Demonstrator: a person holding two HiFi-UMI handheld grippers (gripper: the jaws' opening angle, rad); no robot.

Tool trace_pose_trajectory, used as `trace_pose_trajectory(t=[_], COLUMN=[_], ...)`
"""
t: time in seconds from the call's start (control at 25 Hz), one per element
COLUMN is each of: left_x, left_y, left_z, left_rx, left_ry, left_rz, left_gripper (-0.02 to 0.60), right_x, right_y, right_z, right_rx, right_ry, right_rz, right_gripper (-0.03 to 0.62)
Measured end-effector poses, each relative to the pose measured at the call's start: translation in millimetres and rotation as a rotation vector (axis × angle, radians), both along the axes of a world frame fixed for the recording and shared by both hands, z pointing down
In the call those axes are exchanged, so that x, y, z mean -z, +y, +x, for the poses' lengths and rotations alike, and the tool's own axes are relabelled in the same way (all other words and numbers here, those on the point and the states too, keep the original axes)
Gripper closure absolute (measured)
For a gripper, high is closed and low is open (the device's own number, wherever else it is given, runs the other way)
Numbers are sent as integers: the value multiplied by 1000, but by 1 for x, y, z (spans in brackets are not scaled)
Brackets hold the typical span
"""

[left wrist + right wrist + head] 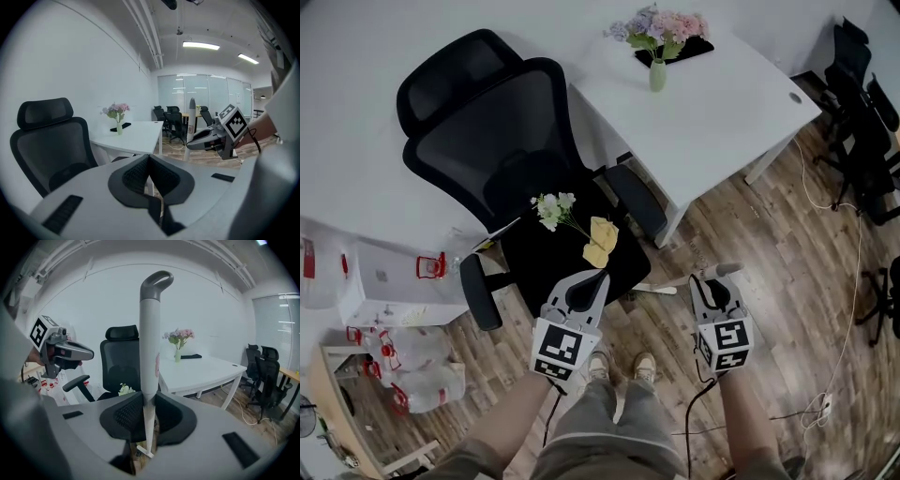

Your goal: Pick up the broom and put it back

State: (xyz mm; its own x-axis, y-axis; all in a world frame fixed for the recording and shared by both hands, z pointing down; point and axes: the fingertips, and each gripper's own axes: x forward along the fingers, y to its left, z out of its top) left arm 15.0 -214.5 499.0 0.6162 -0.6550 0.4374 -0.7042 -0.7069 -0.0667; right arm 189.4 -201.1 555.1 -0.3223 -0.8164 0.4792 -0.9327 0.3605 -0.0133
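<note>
between the jaws of the right gripper (149, 404) stands the broom (150, 333). its white handle runs upright through the gap, with a grey hanging loop at the top and a thinner shaft continuing below the pads. the jaws are clamped on the handle from both sides, pads in contact with it. the brush end appears in no view, so it cannot be told whether the lower end touches the floor (769, 281).

the left gripper (149, 159) carries nothing: its jaws are closed tip to tip with no object between them. in the head view it sits just beside the front edge of the black office chair (487, 141), with the right gripper well apart from it on the other side of the person's feet.

behind the chair is a white worktop (712, 103) bearing a vase of flowers (658, 70). neither looks to be part of the task.

task status, as judged from these views:
- pick-up: appears complete, since the broom is secured in the right gripper.
- put back: not yet done. the broom has to be carried to its storage place, set down or leaned there, and released.
- storage place: no view shows a holder, hook or corner that can be identified as such.
</note>
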Motion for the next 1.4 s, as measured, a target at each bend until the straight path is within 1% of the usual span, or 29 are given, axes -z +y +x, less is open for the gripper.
trace_pose_trajectory(t=[0.12, 0.28, 0.48, 0.68, 0.92, 1.08, 1.2, 1.4], left_x=[-23, -45, -60, -73, -87, -96, -103, -112], left_y=[-7, -14, -14, -19, -32, -47, -53, -51], left_z=[-3, -6, 0, 10, 20, 22, 24, 23], left_rx=[-1, 9, 6, -2, -19, 8, 9, -9], left_ry=[-20, -39, -34, -36, -42, -34, -33, -47], left_rz=[-20, -48, -78, -96, -97, -110, -115, -119], left_gripper=[566, 566, 566, 566, 566, 566, 566, 566], right_x=[-13, -29, -55, -80, -93, -95, -98, -105], right_y=[-13, -31, -34, -43, -77, -106, -123, -140], right_z=[4, 12, 7, 5, 0, -4, -4, 5], right_rx=[-16, -46, 22, 50, 91, 95, 68, 7], right_ry=[4, 31, 82, 78, 43, 22, 18, 41], right_rz=[11, -10, -80, -121, -90, -61, -30, 25], right_gripper=[496, 496, 494, 494, 496, 494, 493, 491])
